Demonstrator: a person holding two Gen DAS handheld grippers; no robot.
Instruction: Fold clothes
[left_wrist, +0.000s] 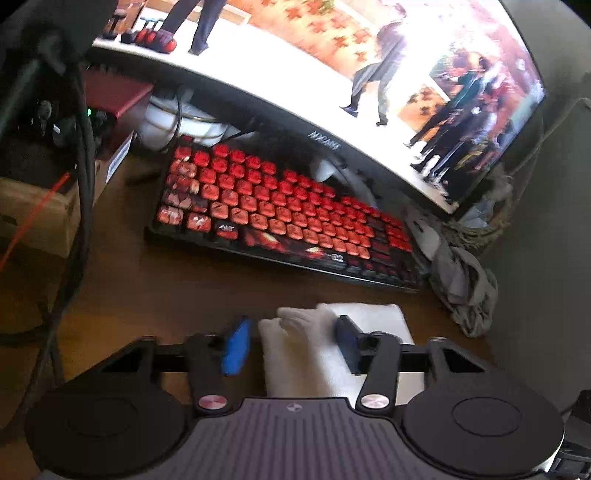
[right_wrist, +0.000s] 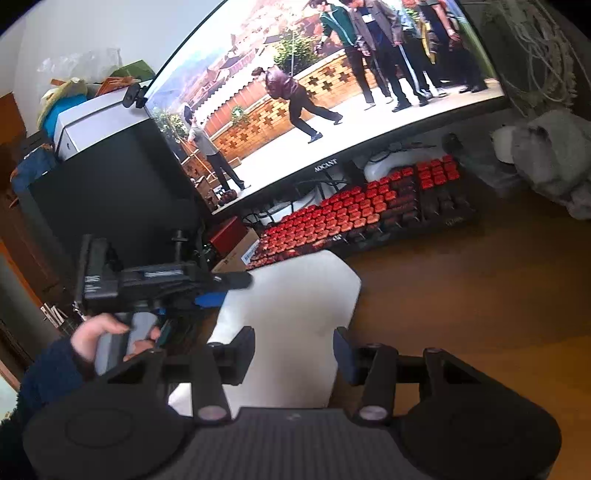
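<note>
Your left tongs (left_wrist: 291, 343) stand spread, with a raised flap of the white cloth (left_wrist: 369, 321) between the fingers, so closing carelessly could grab only one layer and drag the fold open. Your right tongs (right_wrist: 293, 354) are spread too, empty, the cloth (right_wrist: 291, 306) lying flat on the worktop (right_wrist: 480, 295) just ahead of them. Beyond both sits the red keyboard (left_wrist: 280, 206); a wide swing could snag it. Farther right lies a crumpled grey garment (left_wrist: 461, 288).
</note>
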